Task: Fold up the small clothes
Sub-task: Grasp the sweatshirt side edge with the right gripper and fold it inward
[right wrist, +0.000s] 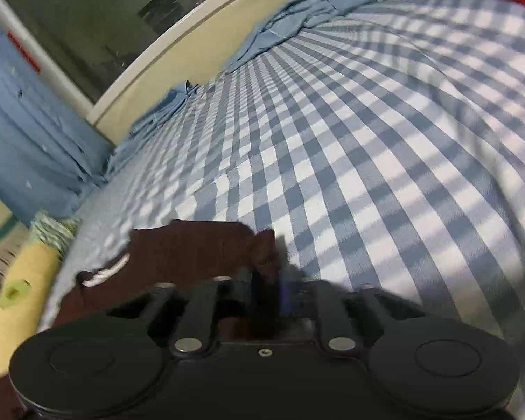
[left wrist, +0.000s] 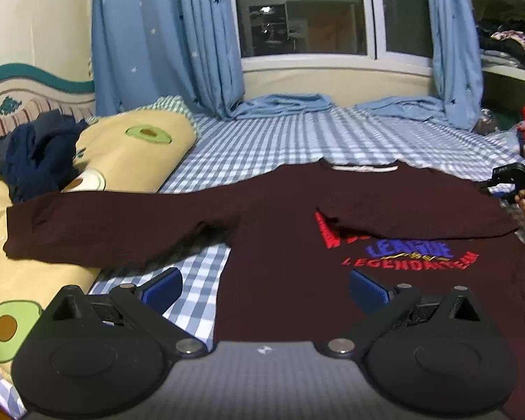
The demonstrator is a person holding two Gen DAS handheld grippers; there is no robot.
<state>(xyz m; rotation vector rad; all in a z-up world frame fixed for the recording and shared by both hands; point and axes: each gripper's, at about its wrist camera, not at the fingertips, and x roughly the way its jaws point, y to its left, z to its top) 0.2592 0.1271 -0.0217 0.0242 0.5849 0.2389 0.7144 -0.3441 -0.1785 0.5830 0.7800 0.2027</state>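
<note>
1. While the dark maroon long-sleeved sweater with red and blue lettering (left wrist: 283, 245) lies face up on the blue-and-white checked bed sheet (left wrist: 262, 136), the right tongs (right wrist: 266, 280) are pressed together on a fold of its cloth, apparently near the shoulder, with the white collar trim just off at their 9 o'clock.
2. The left tongs (left wrist: 266, 288) hang spread wide and empty over the hem, one blue pad above the sheet and one above the body.
3. One sleeve already lies folded across the chest, partly covering the print; the other sleeve stretches out toward 9 o'clock and drapes onto the yellow avocado-print pillow (left wrist: 136, 147).
4. To do the side fold well, I judge the pinched edge should travel low and level toward 9 o'clock, so the folded sleeve stays flat and the crease runs straight from shoulder to hem.
5. The left tongs would help by pinning or matching the hem end.
6. Open sheet lies toward 12 o'clock as far as the blue star-print curtains (left wrist: 164, 35).
7. The pillow and the dark navy garment heap (left wrist: 38, 150) crowd the 9 o'clock side, so the loose sleeve may snag there.
</note>
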